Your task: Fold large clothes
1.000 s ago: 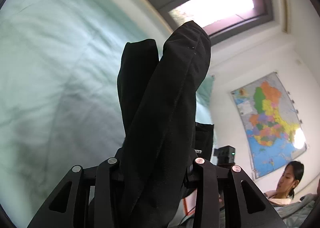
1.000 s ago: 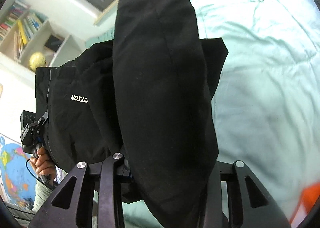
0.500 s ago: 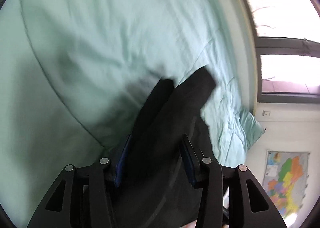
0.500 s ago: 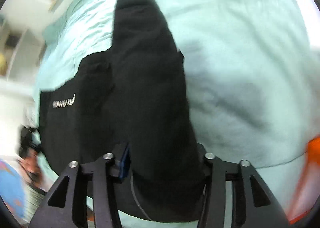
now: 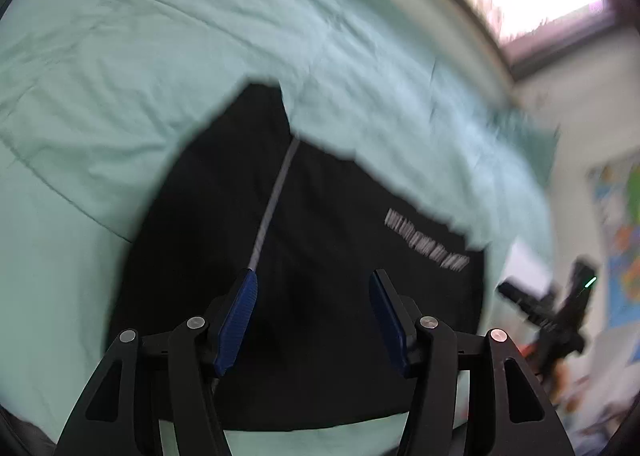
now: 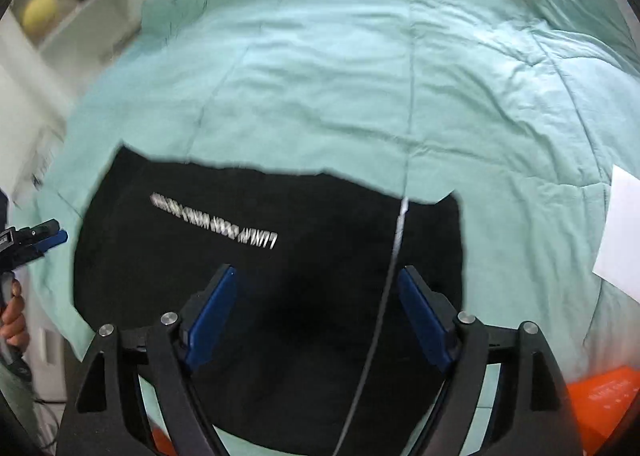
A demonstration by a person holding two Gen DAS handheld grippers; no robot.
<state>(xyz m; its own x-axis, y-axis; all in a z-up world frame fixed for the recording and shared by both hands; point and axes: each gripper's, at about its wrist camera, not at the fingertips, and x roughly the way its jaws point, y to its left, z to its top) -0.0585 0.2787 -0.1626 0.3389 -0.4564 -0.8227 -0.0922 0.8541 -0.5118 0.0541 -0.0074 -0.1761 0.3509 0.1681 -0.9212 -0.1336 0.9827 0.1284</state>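
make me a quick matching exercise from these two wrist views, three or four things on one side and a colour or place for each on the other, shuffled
Things:
1. garment
2. bed cover
3. round ball
4. sheet of paper

Descriptions:
A. yellow, in a shelf cubby at upper left of the right wrist view
B. black, spread flat on the bed, with white lettering
C. white, lying at the bed's right edge
D. pale green, quilted

Pairs: 1-B, 2-D, 3-A, 4-C

The black garment point(image 6: 280, 296), earlier pinched in both claws, now lies released on the bedspread point(image 6: 360, 76).
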